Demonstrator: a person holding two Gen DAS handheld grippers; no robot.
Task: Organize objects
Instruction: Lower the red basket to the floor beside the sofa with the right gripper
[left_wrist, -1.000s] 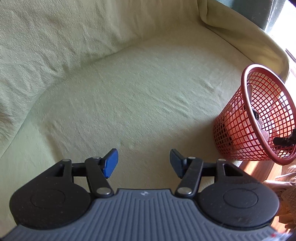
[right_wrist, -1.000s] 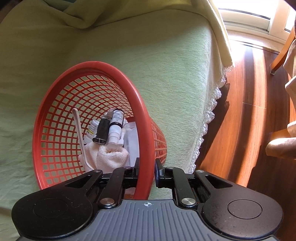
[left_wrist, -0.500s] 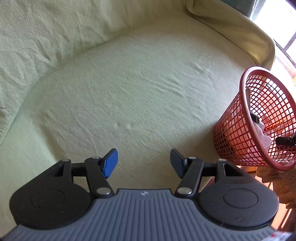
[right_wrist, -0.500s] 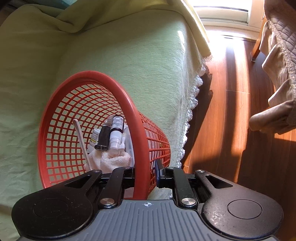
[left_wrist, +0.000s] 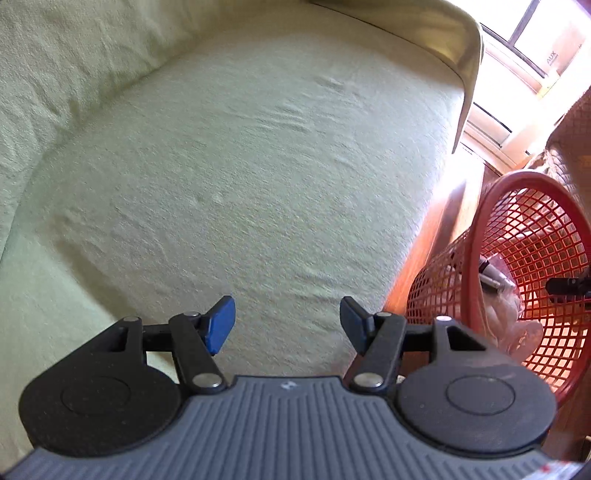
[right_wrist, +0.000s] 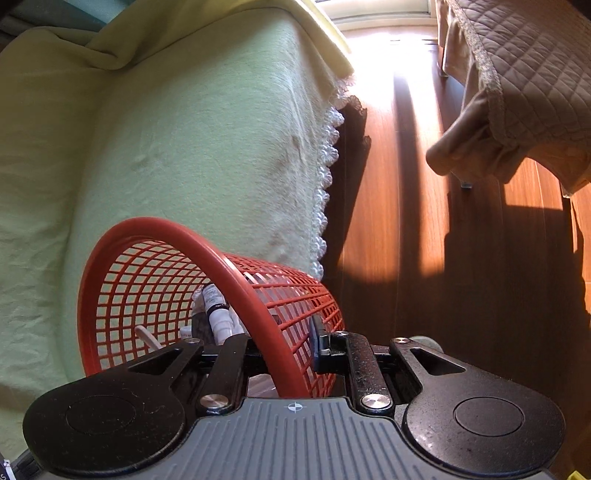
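Right tool (right_wrist: 284, 354) clamped narrow on red basket (right_wrist: 147, 295) rim, basket tilted past sofa (right_wrist: 184, 147) edge, over wood floor (right_wrist: 406, 221). Bottles (right_wrist: 216, 306) inside, possibly a cloth too. Left tool (left_wrist: 287, 325) wide, holding nothing, above sofa seat.

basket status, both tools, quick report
Right tool shut on the red basket rim, bottles inside. Left tool open, holding nothing, over the green cover. Nothing in the way.

Red mesh basket (right_wrist: 155, 295); pale green sofa cover (left_wrist: 240, 177).
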